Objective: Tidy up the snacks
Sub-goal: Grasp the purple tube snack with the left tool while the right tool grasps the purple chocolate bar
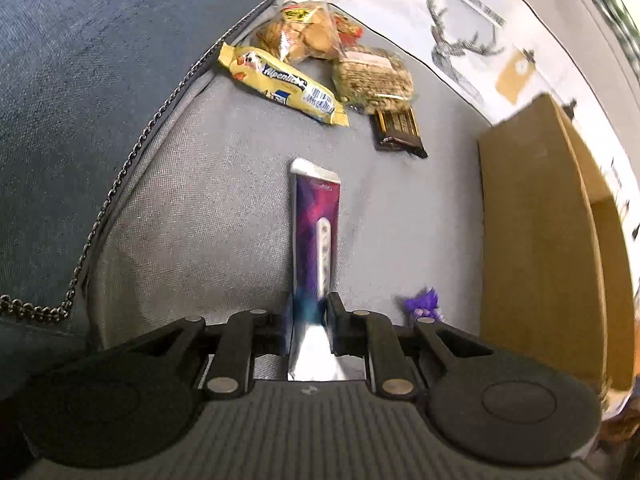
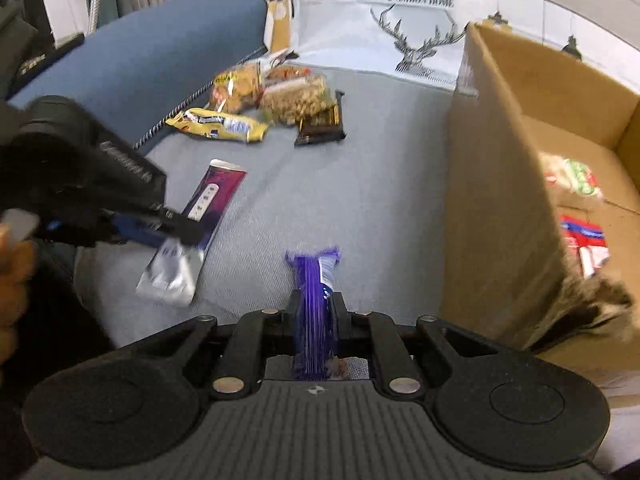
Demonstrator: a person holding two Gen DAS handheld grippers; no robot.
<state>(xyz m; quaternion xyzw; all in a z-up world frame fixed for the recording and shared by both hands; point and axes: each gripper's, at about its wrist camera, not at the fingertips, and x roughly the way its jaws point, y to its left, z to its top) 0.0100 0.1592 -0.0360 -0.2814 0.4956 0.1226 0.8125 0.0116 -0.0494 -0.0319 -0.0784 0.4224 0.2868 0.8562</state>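
L claw (image 1: pixel 310 312): clamped on purple-silver packet (image 1: pixel 316 216)
R claw (image 2: pixel 316 312): clamped on purple wrapper (image 2: pixel 314 280)
Box wall (image 2: pixel 496 200): close on R
Clear cushion (image 2: pixel 360 200): betw. claws & snack pile (image 2: pixel 264 100)

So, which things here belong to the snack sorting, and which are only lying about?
Job:
- purple-and-silver packet, in left gripper
- purple wrapper, in right gripper
- yellow packet
- dark chocolate bar
- cardboard box

Lying about:
- chain
- deer-print bag

Motion smears the small purple wrapper (image 2: pixel 316 300) pinched in my right gripper (image 2: pixel 316 304), its print unreadable. The tall brown cardboard box (image 2: pixel 500 200) runs off the frame's right edge, red-and-white packets (image 2: pixel 584 240) inside blurred.
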